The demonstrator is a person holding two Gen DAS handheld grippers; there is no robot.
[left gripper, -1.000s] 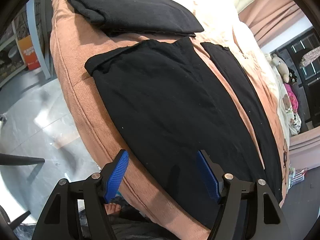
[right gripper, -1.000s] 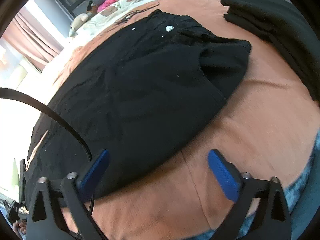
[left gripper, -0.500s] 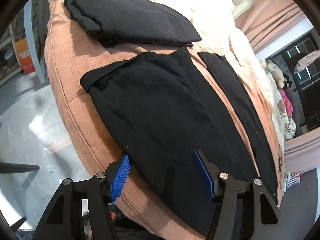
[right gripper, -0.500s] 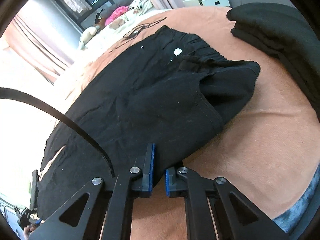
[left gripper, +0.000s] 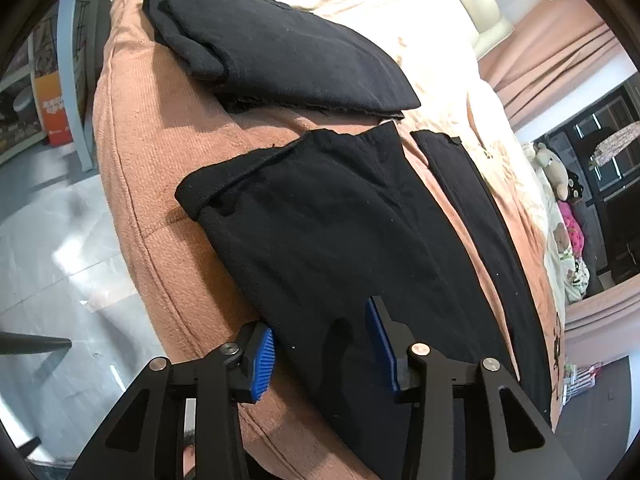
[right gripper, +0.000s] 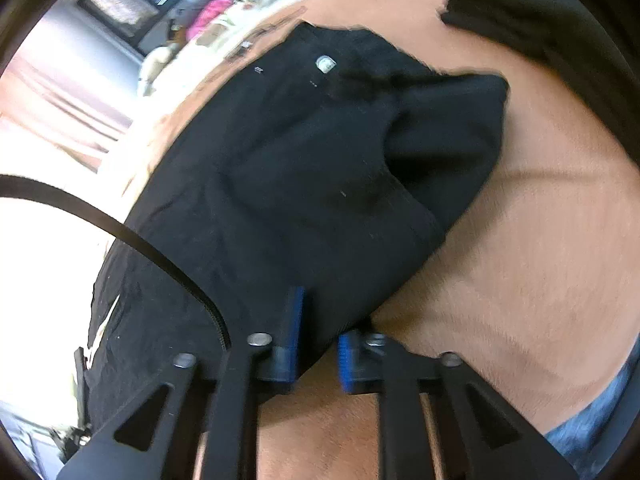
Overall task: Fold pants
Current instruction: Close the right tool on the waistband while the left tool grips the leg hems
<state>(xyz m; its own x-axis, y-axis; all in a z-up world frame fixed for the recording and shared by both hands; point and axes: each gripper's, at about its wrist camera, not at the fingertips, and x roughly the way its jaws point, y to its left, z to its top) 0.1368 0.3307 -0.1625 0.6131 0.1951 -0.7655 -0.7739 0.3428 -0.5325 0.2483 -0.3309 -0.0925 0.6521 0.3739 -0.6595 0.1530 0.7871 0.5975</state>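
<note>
The black pants (left gripper: 352,240) lie spread flat on the peach-brown bed cover (left gripper: 160,152), hem end toward the left-wrist view, waistband with its white button (right gripper: 325,65) toward the right-wrist view. Left gripper (left gripper: 322,350): its blue pads (left gripper: 262,360) stand apart, one on each side of the near edge of the pant leg, fabric lying between them but not squeezed. Compared with a second ago, when the gap was wider and the tool sat farther back from the bed edge, the pads have narrowed and moved in onto the cloth. Right gripper (right gripper: 318,346): pressed nearly together and pinching the near side edge of the pants close to the hip; a fold of black cloth sits between the pads. A second ago this gripper was spread wide above the cover; half a second ago it had closed at the fabric edge. The right-wrist view is now motion-blurred and the pants fill more of it. A second folded black garment (left gripper: 288,52) lies beyond the hems, just short of touching them. Stuffed toys (left gripper: 554,168) sit at the far side of the bed.
</note>
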